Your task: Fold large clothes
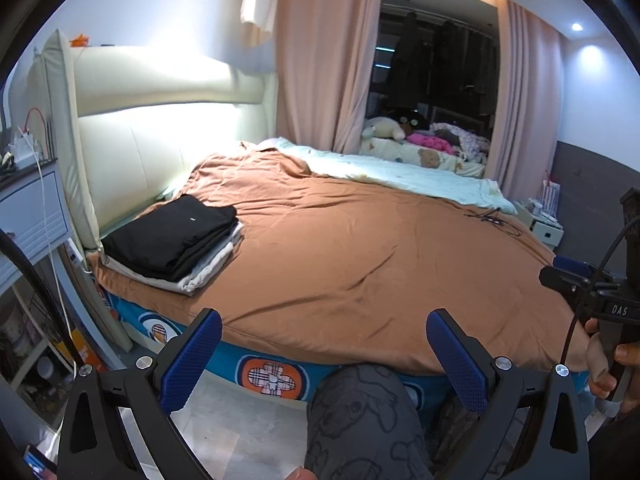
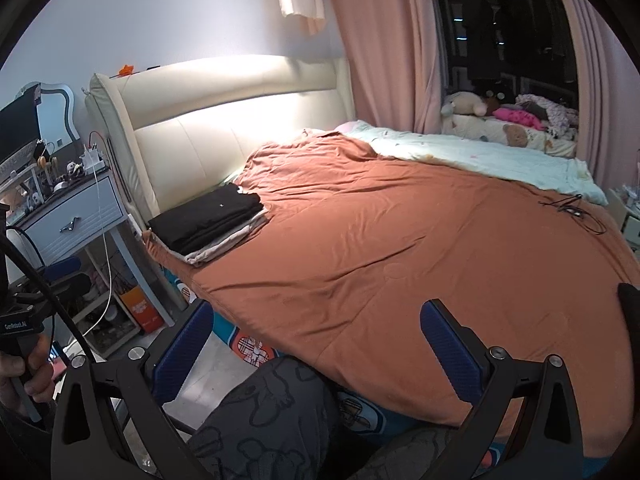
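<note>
A stack of folded clothes (image 1: 172, 240), black on top with pale grey pieces beneath, lies at the bed's near left corner by the headboard; the right wrist view shows the stack (image 2: 208, 222) in the same place. My left gripper (image 1: 324, 344) is open and empty, held off the bed's front edge above a person's knee (image 1: 360, 412). My right gripper (image 2: 316, 338) is likewise open with nothing between its blue pads, over the brown cover's front edge. In the left wrist view the right gripper (image 1: 576, 284) shows at the far right, held by a hand.
A brown cover (image 1: 360, 248) spreads over the bed, with a pale green quilt (image 1: 400, 172) at the far side and a black cable (image 1: 492, 220) on it. A white nightstand (image 2: 76, 216) with clutter stands left. Pink curtains (image 1: 320, 60) and soft toys (image 1: 384, 128) lie beyond.
</note>
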A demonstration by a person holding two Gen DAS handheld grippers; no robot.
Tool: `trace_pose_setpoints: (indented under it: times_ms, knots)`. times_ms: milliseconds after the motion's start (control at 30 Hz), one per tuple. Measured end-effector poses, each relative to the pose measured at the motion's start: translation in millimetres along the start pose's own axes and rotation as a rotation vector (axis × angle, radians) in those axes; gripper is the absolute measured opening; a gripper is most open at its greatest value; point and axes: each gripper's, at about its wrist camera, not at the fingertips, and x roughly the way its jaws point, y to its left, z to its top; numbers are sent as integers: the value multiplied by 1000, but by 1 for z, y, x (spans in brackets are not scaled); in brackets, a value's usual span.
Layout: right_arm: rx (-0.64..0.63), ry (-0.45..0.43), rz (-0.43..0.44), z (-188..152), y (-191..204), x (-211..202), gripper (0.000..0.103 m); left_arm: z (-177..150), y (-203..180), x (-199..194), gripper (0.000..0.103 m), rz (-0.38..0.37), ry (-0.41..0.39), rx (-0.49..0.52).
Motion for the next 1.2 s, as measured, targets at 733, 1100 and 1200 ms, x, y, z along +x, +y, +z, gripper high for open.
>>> trace_pose_setpoints:
  times_ms: [733,1100,1200]
  knots:
    - [34,-55,-56,-74,51,-46,103,-44,-25,-54,103,-43,-76,34]
    - [63,-46,-56,-77,49,-49,103,-43,-24,-59,103,-34,-84,16]
    - [65,-44,-58,-78,49,-49,103,-43,-24,-59,103,-35,-81,15]
